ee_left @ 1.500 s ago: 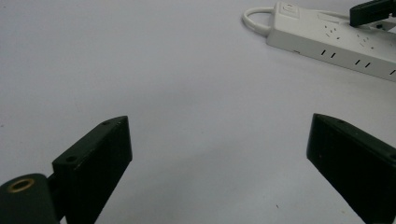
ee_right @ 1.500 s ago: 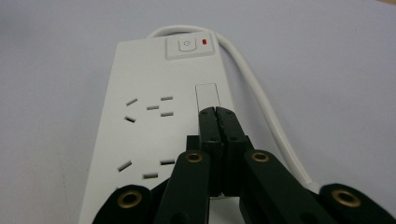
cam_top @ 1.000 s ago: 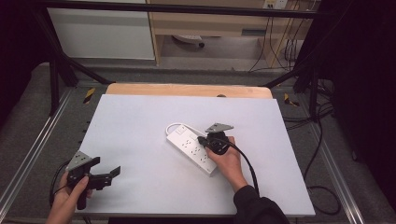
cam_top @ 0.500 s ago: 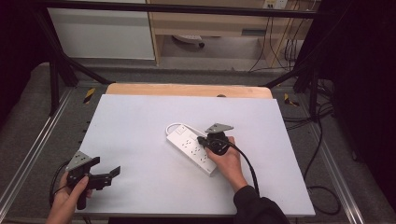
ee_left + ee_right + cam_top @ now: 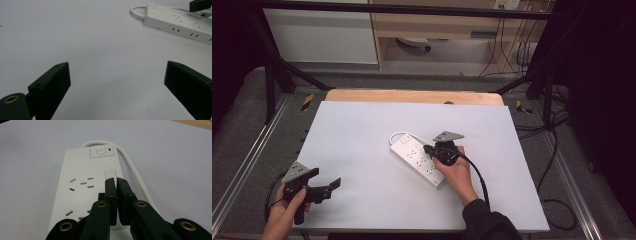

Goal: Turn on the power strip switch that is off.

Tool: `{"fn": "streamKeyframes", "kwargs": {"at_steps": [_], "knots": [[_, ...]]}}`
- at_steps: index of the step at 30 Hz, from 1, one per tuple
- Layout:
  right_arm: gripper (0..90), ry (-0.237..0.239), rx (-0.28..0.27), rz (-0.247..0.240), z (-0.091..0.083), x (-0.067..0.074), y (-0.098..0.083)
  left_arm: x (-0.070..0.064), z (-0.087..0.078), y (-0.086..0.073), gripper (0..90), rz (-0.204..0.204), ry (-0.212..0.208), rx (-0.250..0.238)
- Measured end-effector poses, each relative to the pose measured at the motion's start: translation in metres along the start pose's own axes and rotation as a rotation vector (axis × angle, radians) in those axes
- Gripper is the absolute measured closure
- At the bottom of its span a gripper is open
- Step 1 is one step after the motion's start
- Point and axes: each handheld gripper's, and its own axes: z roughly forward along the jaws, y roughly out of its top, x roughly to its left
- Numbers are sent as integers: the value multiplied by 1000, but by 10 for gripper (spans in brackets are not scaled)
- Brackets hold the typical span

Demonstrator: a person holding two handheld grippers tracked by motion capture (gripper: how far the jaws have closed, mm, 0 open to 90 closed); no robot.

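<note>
Two grippers at work over one white power strip [image 5: 419, 159], which lies slantwise near the middle of the pale table [image 5: 362, 125], its looped cord [image 5: 398, 135] at the far end.

Right gripper [image 5: 428, 148]: jaws clenched nearly flat together, nothing between them. In the right gripper view the tips [image 5: 116, 182] hover over the strip's top face, just short of the square power button [image 5: 100, 151] with the red lamp [image 5: 110, 149] beside it. Whether the tips touch the plastic I cannot tell; the angle is too shallow.

Left gripper [image 5: 334, 183]: jaws spread wide and holding nothing, resting near the front left corner of the table, well apart from the strip.

Step in hand, by my reading: using the closed tips as a poker, lining up on the button. Next move likely calls for a short push forward along the strip and then down onto the button, tips kept together, pressure square so the strip does not skid.

Room: open tabletop on all sides of the strip; the far wooden edge [image 5: 412, 96] and the right edge are well off. The cord loop sits just beyond the button, so an overshoot could snag it. The left gripper has a free path to steady the strip's near end if needed.
</note>
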Motion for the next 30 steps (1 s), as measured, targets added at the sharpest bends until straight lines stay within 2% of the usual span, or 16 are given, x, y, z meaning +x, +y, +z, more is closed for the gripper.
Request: {"fn": "streamKeyframes", "kwargs": {"at_steps": [20,30], "knots": [[758,4,-18,23,-7,0,3,-1,1,-1,66,9,4,10],[661,-3,-29,30,-9,3,5,-1,1,-1,66,10,3,14]]}}
